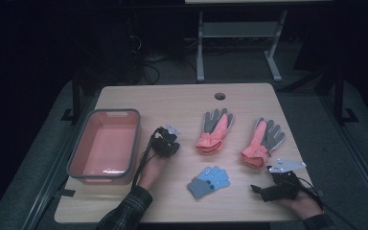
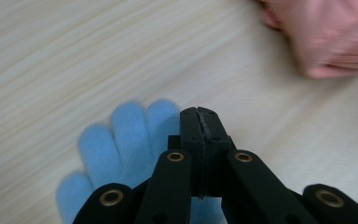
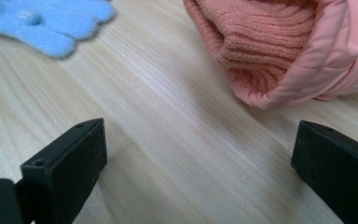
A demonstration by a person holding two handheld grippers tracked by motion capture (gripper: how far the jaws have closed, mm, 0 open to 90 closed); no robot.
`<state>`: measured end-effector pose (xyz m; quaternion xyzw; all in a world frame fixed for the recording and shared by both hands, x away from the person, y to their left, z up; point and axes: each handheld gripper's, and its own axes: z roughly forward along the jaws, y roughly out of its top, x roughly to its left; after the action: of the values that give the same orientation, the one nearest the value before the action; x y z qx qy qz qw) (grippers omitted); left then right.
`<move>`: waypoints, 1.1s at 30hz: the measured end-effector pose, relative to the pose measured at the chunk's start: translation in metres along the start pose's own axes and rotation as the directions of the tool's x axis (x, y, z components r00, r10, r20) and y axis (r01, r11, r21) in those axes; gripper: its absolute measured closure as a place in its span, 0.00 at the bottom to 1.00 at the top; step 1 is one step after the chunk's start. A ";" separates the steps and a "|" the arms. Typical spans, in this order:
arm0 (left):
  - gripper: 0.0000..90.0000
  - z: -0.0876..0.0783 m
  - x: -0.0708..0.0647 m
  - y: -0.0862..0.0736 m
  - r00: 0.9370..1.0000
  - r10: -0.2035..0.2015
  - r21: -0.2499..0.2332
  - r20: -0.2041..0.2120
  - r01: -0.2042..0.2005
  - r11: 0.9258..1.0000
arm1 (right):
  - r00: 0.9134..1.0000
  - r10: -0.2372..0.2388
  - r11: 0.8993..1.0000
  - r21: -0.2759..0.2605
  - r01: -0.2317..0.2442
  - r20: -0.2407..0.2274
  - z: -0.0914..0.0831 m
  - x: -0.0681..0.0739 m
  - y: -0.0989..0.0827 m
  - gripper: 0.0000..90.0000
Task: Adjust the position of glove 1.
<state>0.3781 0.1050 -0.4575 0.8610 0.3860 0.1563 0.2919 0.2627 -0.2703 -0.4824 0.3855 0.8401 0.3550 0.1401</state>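
Note:
A small blue glove [image 1: 210, 181] lies flat near the table's front edge. Two pink-and-grey gloves lie behind it, one in the middle [image 1: 214, 130] and one to the right [image 1: 262, 143]. My left gripper [image 1: 170, 146] hovers between the bin and the middle glove. Its jaws [image 2: 199, 114] are shut with nothing in them, above the blue glove's fingers [image 2: 126, 140]. My right gripper [image 1: 261, 190] rests low at the front right and points left. It [image 3: 198, 128] stands open over bare wood, with the right glove's knitted cuff [image 3: 279, 51] just ahead.
A pink bin with a grey rim [image 1: 111, 111] stands on the left of the wooden table [image 1: 182, 105] and holds nothing. A round cable hole [image 1: 220, 96] sits near the far edge. A metal table frame [image 1: 239, 28] stands beyond.

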 end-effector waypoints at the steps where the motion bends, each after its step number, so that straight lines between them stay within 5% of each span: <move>1: 1.00 0.001 -0.004 0.001 1.000 0.008 -0.005 0.010 -0.008 1.000 | 1.000 0.001 1.000 0.000 -0.001 0.000 0.000 0.000 0.000 0.03; 12: 1.00 0.001 -0.034 0.004 0.991 0.057 -0.014 0.119 -0.056 0.998 | 1.000 -0.004 1.000 -0.001 0.004 -0.001 0.000 0.000 0.000 0.03; 20: 0.95 -0.025 -0.016 0.003 0.988 0.089 -0.093 0.128 -0.077 0.993 | 1.000 -0.002 1.000 0.000 0.002 -0.002 0.000 0.000 0.000 0.03; 33: 0.66 -0.036 0.002 -0.017 0.990 0.075 -0.074 0.118 -0.067 0.995 | 1.000 -0.006 1.000 -0.002 0.006 -0.003 0.000 0.000 0.000 0.03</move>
<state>0.3518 0.1288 -0.4398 0.8714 0.3310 0.1275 0.3388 0.2626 -0.2702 -0.4825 0.3822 0.8412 0.3558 0.1404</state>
